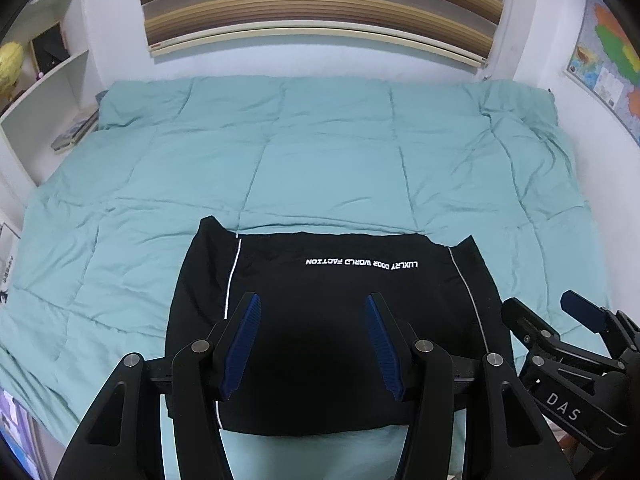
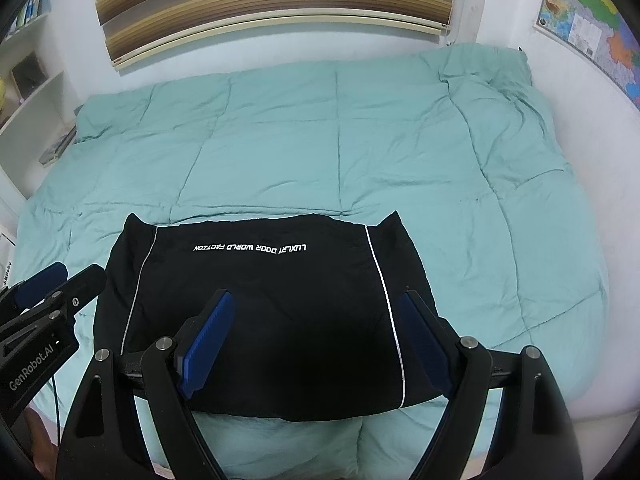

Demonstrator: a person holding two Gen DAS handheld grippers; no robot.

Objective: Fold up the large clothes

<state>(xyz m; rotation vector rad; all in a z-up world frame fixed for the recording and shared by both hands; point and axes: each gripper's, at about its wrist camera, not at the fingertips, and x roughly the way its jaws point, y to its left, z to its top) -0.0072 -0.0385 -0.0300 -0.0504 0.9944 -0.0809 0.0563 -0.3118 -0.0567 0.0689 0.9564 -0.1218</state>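
Note:
A black garment (image 1: 320,320) with white piping and white lettering lies folded into a flat rectangle on the teal quilt (image 1: 280,160), near the bed's front edge. It also shows in the right wrist view (image 2: 272,300). My left gripper (image 1: 314,304) is open and empty, hovering above the garment's near half. My right gripper (image 2: 316,300) is open and empty above the garment's right part. Each gripper appears at the side of the other's view: the right one (image 1: 568,320), the left one (image 2: 60,280).
The teal quilt (image 2: 360,140) covers the whole bed. A white shelf unit (image 1: 44,92) with books stands at the left. A striped window blind (image 1: 320,8) hangs at the back wall. A map (image 1: 612,56) hangs on the right wall.

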